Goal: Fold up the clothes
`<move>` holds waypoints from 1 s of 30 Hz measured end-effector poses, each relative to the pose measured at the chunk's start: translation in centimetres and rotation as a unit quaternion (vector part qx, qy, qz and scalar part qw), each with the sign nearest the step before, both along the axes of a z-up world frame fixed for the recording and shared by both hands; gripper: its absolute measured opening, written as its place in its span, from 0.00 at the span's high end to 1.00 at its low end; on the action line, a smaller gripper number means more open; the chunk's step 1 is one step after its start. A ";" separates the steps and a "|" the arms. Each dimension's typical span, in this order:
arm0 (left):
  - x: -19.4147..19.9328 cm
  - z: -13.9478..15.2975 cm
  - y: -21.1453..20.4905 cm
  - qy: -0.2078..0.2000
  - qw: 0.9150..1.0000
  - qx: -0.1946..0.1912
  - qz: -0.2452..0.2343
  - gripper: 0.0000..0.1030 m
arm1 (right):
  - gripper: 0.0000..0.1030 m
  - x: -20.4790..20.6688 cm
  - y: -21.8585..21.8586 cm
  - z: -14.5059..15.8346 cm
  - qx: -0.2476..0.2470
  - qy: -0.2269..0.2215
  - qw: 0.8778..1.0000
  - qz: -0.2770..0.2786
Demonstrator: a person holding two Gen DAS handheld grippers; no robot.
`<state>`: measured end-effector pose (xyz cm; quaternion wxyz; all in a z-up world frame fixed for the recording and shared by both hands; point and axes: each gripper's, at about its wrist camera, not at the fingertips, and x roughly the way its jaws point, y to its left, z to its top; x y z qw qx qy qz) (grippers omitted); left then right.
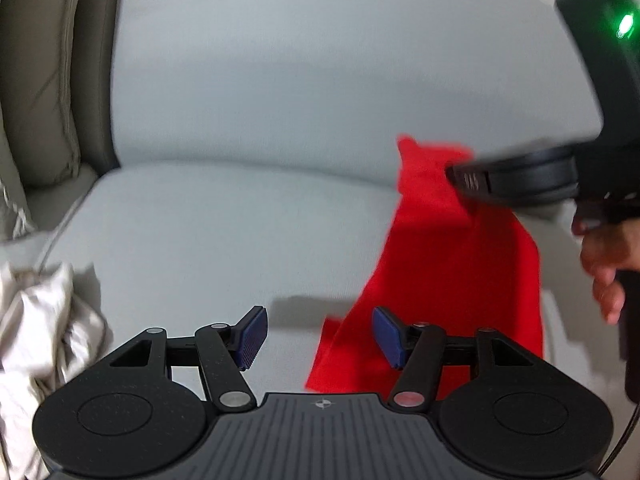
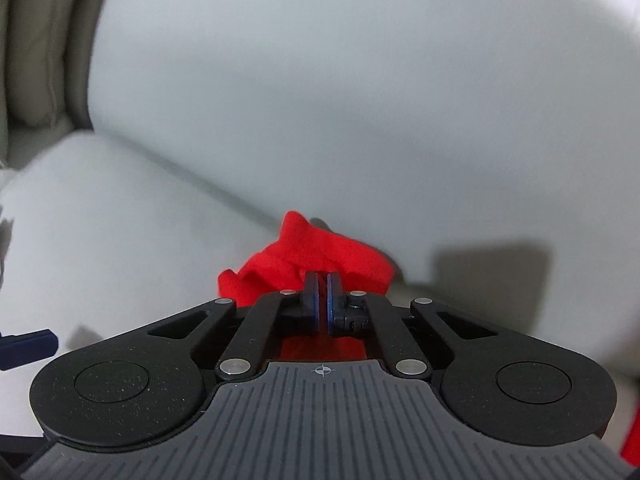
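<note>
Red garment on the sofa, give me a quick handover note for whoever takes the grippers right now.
Right gripper: shut on the red garment, holding its top edge up so it hangs over the sofa seat.
Left gripper: open, empty, beside the garment's lower part.
White crumpled cloth: lying at the seat's left.
Done: red garment picked up. Left: lay it flat, fold it, probably then the white one.

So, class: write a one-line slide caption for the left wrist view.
Open left gripper nears red garment held up by right gripper over sofa.
</note>
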<state>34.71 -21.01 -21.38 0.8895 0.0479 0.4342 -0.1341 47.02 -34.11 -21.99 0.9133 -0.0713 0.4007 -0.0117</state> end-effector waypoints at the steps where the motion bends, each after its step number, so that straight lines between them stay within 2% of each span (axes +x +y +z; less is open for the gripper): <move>1: 0.4 0.5 -0.2 -0.008 1.000 -0.002 0.001 0.45 | 0.98 0.0 0.3 1.7 -0.007 -0.030 0.999 0.007; 2: 0.8 1.6 -0.4 -0.027 1.000 -0.005 0.002 0.45 | 0.98 0.2 0.7 4.5 -0.022 -0.079 0.997 0.014; 4: 1.6 3.4 -0.8 -0.060 0.998 -0.007 0.004 0.45 | 0.98 0.7 1.1 8.0 -0.048 -0.143 0.988 0.021; 7: 3.0 6.3 -1.9 -0.114 0.993 -0.011 0.005 0.45 | 0.98 2.2 1.4 11.5 -0.092 -0.213 0.973 0.023; 9: 4.2 7.3 -3.2 -0.124 0.992 -0.012 0.003 0.44 | 0.98 4.7 1.9 13.3 -0.142 -0.249 0.958 0.021; 12: 4.6 6.8 -4.6 -0.112 0.994 0.005 0.001 0.45 | 0.94 7.5 2.1 13.1 -0.170 -0.239 0.956 0.018; 13: 4.6 6.5 -4.9 -0.108 0.994 0.007 0.003 0.45 | 0.91 8.3 1.6 12.5 -0.171 -0.214 0.962 0.016; 14: 4.3 5.8 -5.2 -0.097 0.995 0.011 0.007 0.45 | 0.81 9.1 1.2 11.9 -0.172 -0.189 0.967 0.013; 15: 3.9 5.4 -5.4 -0.092 0.996 0.014 0.010 0.45 | 0.79 9.8 0.8 11.3 -0.174 -0.168 0.970 0.012; 16: 3.4 5.0 -5.5 -0.087 0.996 0.016 0.012 0.45 | 0.75 9.6 1.1 10.7 -0.181 -0.182 0.966 0.019; 18: 2.8 4.8 -5.4 -0.082 0.996 0.018 0.013 0.45 | 0.66 8.7 1.3 10.7 -0.198 -0.179 0.963 0.036; 19: 2.4 4.6 -5.3 -0.080 0.997 0.018 0.013 0.45 | 0.51 8.1 1.3 10.8 -0.205 -0.176 0.962 0.047; 21: 1.8 4.4 -5.2 -0.075 0.997 0.020 0.014 0.45 | 0.45 7.4 1.4 11.0 -0.199 -0.169 0.963 0.060; 23: 1.1 4.2 -5.1 -0.070 0.997 0.021 0.015 0.45 | 0.35 6.1 1.1 11.5 -0.201 -0.167 0.963 0.067; 25: 0.1 4.4 -5.0 -0.067 0.997 0.025 0.015 0.45 | 0.30 5.2 0.9 12.0 -0.207 -0.165 0.962 0.071; 27: -0.4 4.9 -4.5 -0.063 0.997 0.028 0.016 0.45 | 0.30 4.3 0.7 12.8 -0.210 -0.158 0.962 0.077; 30: -1.1 5.8 -3.5 -0.053 0.998 0.024 0.022 0.44 | 0.29 1.8 0.3 14.7 -0.182 -0.142 0.971 0.065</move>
